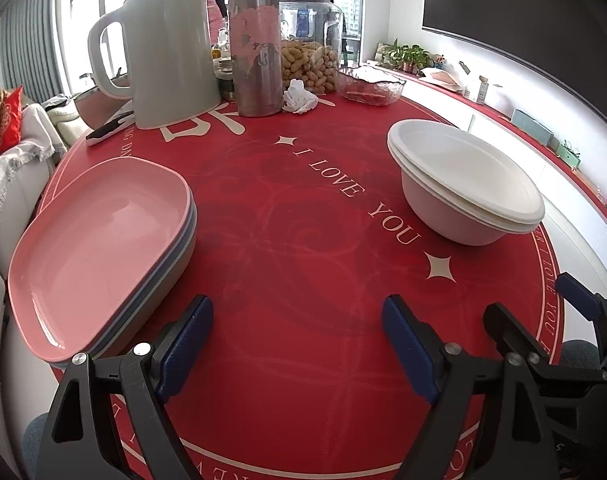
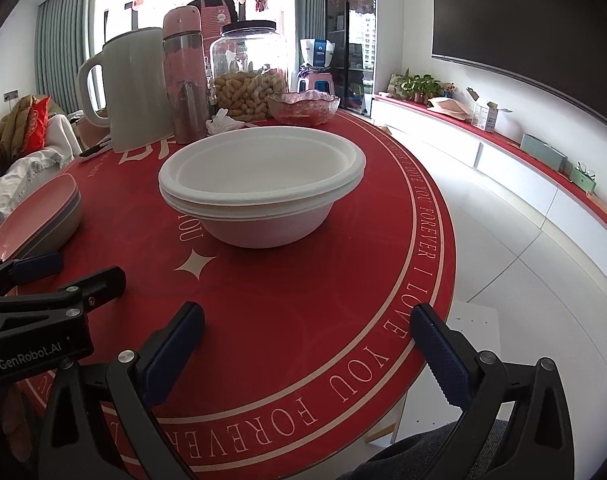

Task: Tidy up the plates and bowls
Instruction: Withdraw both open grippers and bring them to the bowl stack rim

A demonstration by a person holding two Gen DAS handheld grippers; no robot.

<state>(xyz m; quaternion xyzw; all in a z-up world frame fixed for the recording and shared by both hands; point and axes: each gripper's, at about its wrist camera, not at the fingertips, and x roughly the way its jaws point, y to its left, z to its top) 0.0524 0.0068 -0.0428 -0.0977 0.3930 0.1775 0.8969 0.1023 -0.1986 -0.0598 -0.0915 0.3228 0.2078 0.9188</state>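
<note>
Left wrist view: the left gripper (image 1: pixel 297 342) hangs over the red counter (image 1: pixel 303 264) with its fingers (image 1: pixel 187 344) spread wide and nothing between them. The plates (image 1: pixel 103 240), a pink one on top of a stack, lie just left of the left finger, apart from it; the stack's near end is cut off behind the finger's arm, so how many plates there are is hard to tell. The bowls (image 1: pixel 463 184), white and nested, sit ahead to the right, well apart from the fingers. The right gripper (image 1: pixel 543 312) shows at the right edge, partly cut off. A jug (image 1: pixel 171 56), flask (image 1: pixel 255 40) and jar (image 1: pixel 309 52) stand at the far side.

Right wrist view: the right gripper (image 2: pixel 307 344) has its fingers (image 2: pixel 439 352) open and empty. The bowls (image 2: pixel 261 184) stand straight ahead, clear of the fingers. The plates (image 2: pixel 43 216) are at the left edge, mostly cut off. The left gripper (image 2: pixel 59 272) juts in low on the left, beside them. A person (image 2: pixel 215 8) stands beyond the jar (image 2: pixel 249 72), partly hidden.
</note>
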